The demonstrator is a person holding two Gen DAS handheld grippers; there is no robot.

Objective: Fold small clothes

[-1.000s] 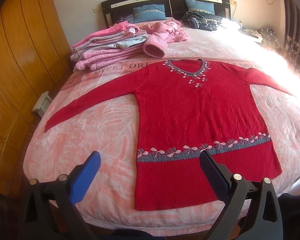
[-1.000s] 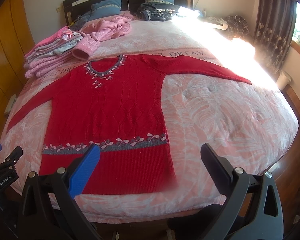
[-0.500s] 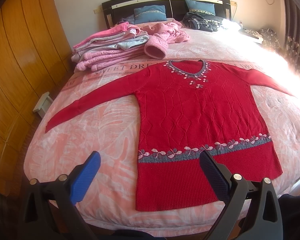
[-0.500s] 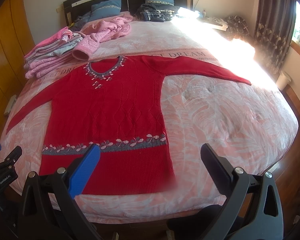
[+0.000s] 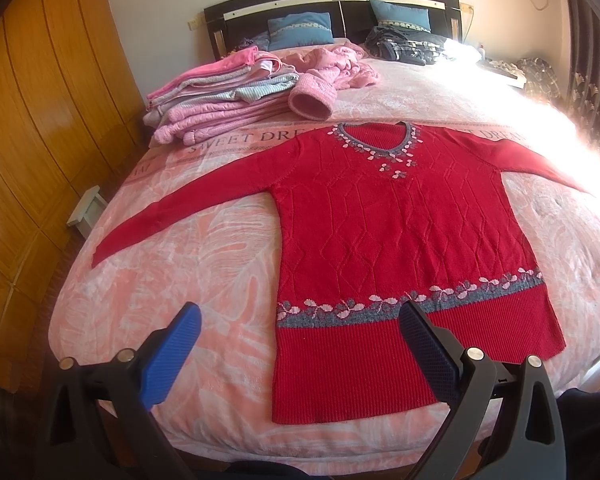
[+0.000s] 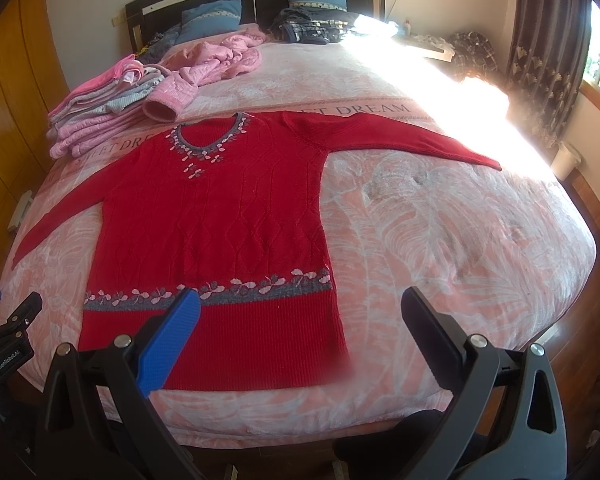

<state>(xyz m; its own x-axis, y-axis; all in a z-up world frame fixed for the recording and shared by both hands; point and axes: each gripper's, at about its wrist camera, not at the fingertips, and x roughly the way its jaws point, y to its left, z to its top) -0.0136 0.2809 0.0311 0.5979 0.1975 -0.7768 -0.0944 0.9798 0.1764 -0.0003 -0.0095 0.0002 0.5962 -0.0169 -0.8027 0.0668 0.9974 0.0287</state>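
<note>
Red sweater (image 5: 400, 240) is laid flat on the bed (image 5: 204, 264), sleeves spread wide, and no fold has been made yet. Nothing is held by the left claw (image 5: 300, 334) or the right claw (image 6: 300, 320); both are wide open above the bottom edge. A sleeve probably needs to be grabbed first.

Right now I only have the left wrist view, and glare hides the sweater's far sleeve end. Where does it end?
Observer: The right wrist view shows the sleeve lying flat, with its cuff on the bed, short of the edge.
Operator: Is the right gripper open?
Observer: Yes. The right gripper is open and empty, above the sweater hem corner.
Operator: Is there anything past the glare?
Observer: A white bin stands on the floor by the curtain.
</note>
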